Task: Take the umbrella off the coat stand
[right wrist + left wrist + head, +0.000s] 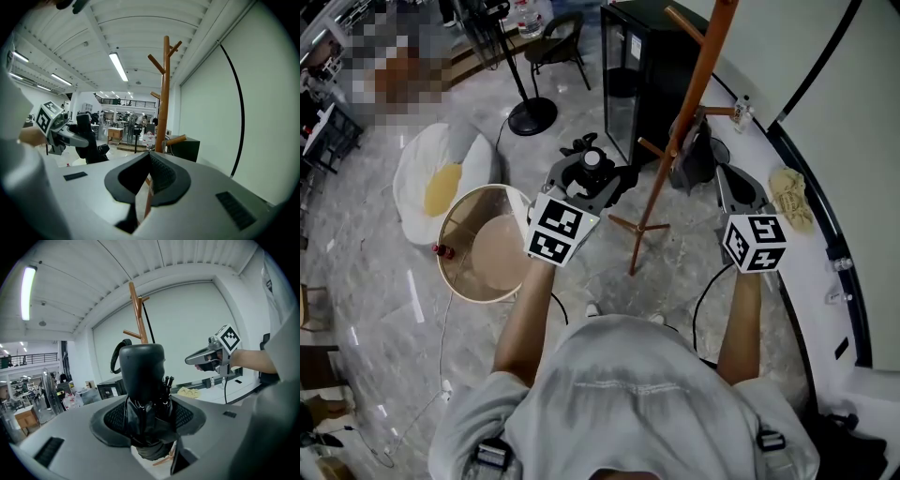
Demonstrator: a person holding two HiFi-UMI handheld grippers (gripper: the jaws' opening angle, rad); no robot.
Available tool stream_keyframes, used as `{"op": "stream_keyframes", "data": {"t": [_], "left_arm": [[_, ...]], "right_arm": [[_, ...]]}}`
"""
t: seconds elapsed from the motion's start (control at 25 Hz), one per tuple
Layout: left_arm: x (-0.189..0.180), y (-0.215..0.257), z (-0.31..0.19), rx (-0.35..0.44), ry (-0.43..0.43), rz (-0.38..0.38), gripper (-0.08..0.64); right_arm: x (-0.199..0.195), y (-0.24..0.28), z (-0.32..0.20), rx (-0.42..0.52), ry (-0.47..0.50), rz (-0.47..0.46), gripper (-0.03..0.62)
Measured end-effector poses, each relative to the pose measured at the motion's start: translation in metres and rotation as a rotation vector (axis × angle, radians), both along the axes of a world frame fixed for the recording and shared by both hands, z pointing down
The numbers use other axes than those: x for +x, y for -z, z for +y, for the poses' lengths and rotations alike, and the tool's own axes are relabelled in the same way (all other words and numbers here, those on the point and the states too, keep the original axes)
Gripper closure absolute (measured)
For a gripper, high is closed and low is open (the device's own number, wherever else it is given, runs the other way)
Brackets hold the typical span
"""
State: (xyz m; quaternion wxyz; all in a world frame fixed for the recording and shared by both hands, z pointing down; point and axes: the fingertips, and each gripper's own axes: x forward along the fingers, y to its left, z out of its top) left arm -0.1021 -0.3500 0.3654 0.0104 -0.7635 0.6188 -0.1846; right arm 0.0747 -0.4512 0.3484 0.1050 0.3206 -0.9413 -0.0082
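The left gripper (pixel 150 420) pinches the folded black umbrella (pixel 142 371), which stands roughly upright across its jaws, apart from and left of the coat stand (pixel 698 84), while the right gripper (pixel 149 161), pressed together on nothing, hovers at the stand's right.

Umbrella (pixel 142 371): all black, matte cap, shinier folds. My left gripper (pixel 147 423): grey body, black mesh-textured pads. My right gripper (pixel 149 176): same grey, same black pads. Marker cubes (pixel 555 232): white faces with black square patterns. Coat stand (pixel 698 75): orange-brown wood. Cabinet (pixel 642 70): black. Floor (pixel 412 309): pale grey with white marble veining. Round table (pixel 502 253): tan top, cream rim. Beanbag (pixel 417 155): white. Cushion (pixel 441 187): yellow. Cloth (pixel 790 195): pale yellow. Ledge (pixel 811 272): white. My shirt (pixel 637 394): light grey.
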Motion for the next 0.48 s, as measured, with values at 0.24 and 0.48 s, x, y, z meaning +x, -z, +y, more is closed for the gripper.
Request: {"op": "stream_keyframes", "data": {"t": [0.24,0.48], "left_arm": [[0.0025,-0.0018,-0.0027,-0.006,-0.006,-0.006,0.324],[-0.0001,-0.0064,-0.0064,-0.021,-0.019,-0.009,0.324]], "right_arm": [[0.0008,-0.0028,-0.0011,-0.004,0.002,-0.001,0.569],[-0.0064,-0.0045,-0.0025,-0.011,0.007,0.002,0.569]]}}
